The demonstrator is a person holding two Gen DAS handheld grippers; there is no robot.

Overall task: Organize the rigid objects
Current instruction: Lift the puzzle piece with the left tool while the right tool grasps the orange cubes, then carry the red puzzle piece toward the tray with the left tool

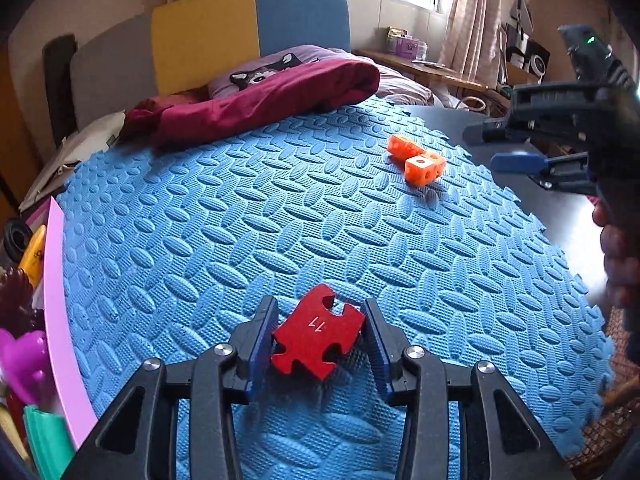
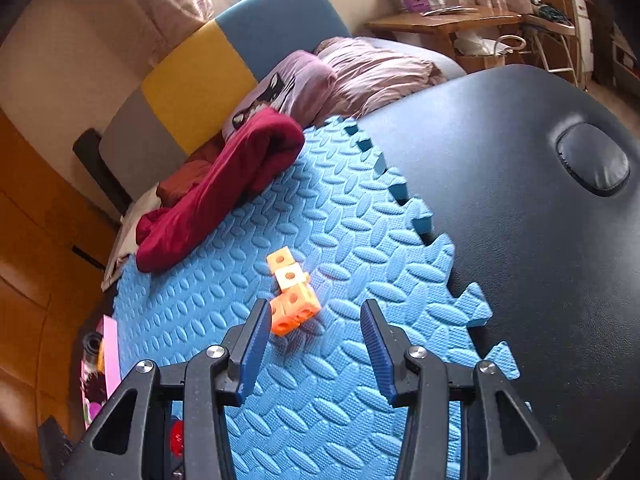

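A red puzzle piece (image 1: 318, 332) marked 11 lies on the blue foam mat (image 1: 280, 220), between the jaws of my left gripper (image 1: 320, 312). The jaws are open and stand on either side of it; the left pad is close to its edge, and I cannot tell if it touches. Orange linked cubes (image 1: 418, 160) lie at the mat's far right. In the right wrist view they (image 2: 292, 292) lie just ahead of my open, empty right gripper (image 2: 316, 320), nearer its left finger. The right gripper (image 1: 520, 148) also shows in the left wrist view, above the black table.
A pink bin edge (image 1: 56, 292) with toys stands at the mat's left. A maroon cloth (image 1: 256, 96) lies along the mat's far edge by the bed. The black padded table (image 2: 520, 200) extends right of the mat.
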